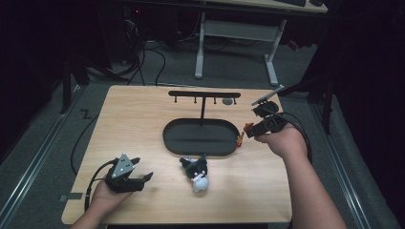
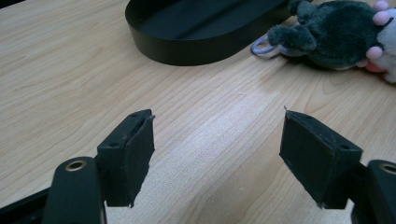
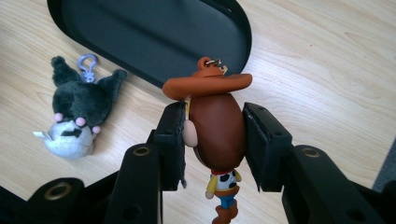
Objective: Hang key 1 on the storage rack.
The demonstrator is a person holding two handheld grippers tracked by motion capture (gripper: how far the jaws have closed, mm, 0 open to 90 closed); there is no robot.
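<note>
A small cowboy figure (image 3: pixel 217 135) with a brown hat and a metal keyring hangs head-up between the jaws of my right gripper (image 3: pixel 212 116), which is shut on its head. From above, that right gripper (image 1: pixel 252 128) holds the figure (image 1: pixel 240 139) just past the right end of the black oval tray (image 1: pixel 168 139). A dark grey and white plush toy (image 1: pixel 198 174) with a lilac clip lies on the table in front of the tray. My left gripper (image 1: pixel 143 168) rests at the front left, and its jaws (image 2: pixel 217 121) are open over bare wood.
A black T-shaped hanger stand (image 1: pixel 204 95) with small hooks rises from the back of the tray. The tray's bare floor (image 3: pixel 154 32) lies behind the figure, and the plush (image 3: pixel 79 112) lies to its left. The plush (image 2: pixel 336 37) and the tray wall (image 2: pixel 187 51) lie ahead of the left jaws.
</note>
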